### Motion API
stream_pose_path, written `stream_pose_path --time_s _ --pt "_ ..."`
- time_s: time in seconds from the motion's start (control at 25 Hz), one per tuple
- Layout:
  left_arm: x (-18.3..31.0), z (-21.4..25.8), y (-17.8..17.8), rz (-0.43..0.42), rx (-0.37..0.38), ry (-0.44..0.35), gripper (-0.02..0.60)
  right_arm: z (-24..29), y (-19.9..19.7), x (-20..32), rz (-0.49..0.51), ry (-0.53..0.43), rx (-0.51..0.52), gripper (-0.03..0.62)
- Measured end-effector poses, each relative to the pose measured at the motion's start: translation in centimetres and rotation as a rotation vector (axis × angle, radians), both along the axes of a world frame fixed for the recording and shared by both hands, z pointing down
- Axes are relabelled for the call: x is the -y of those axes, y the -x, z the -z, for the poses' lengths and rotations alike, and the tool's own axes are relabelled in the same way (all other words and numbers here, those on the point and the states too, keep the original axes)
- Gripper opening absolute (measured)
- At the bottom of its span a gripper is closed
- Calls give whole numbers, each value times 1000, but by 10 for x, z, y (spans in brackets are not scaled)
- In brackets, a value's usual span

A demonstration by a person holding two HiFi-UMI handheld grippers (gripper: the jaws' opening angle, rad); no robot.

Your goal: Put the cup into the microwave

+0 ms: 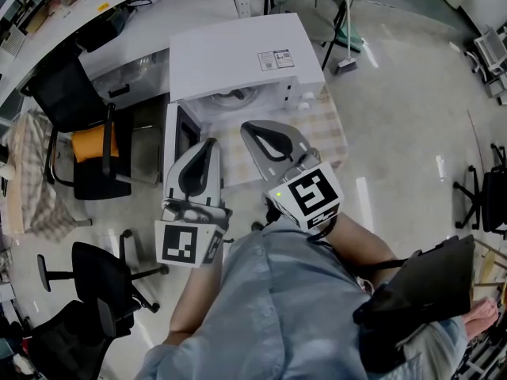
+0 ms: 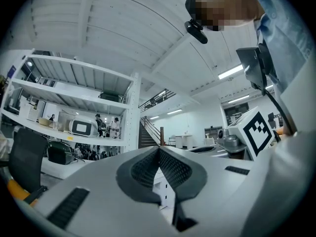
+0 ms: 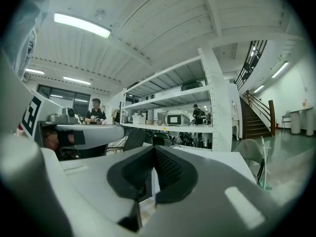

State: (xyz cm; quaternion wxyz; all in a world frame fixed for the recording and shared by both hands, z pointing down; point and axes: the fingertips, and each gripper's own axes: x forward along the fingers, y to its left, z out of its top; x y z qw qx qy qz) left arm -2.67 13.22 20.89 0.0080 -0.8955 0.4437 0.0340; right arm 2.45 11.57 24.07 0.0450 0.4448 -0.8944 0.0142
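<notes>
Progress was hard to gauge. You held your left gripper (image 2: 159,151) and right gripper (image 3: 154,149) just short of the microwave (image 1: 238,50), each with its jaws pressed fully together and nothing between them. The microwave's door (image 1: 184,137) stood swung open on its left side, so the cavity looked ready.

I could not pick out the cup in any view. A pale round shape (image 1: 236,95) just inside the microwave's opening might have been the cup or only the turntable; it was too small to tell. If it was the cup, I judged the task all but finished. If not, you had the whole fetch and placement left to do.

The microwave sat on a worktop (image 1: 329,137) covered by a checked cloth. Left of the microwave stood black office chairs (image 1: 75,101), one carrying an orange cushion (image 1: 93,142). Right of the microwave ran a pale, glossy floor (image 1: 404,101). Your gripper views showed white shelving (image 3: 197,110) and a staircase (image 3: 254,115) in a large, brightly lit hall.
</notes>
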Motion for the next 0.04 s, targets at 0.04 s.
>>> stream_pose_path --time_s 0.04 --pt "0 0 0 0 0 0 5 0 1 0 0 0 0 0"
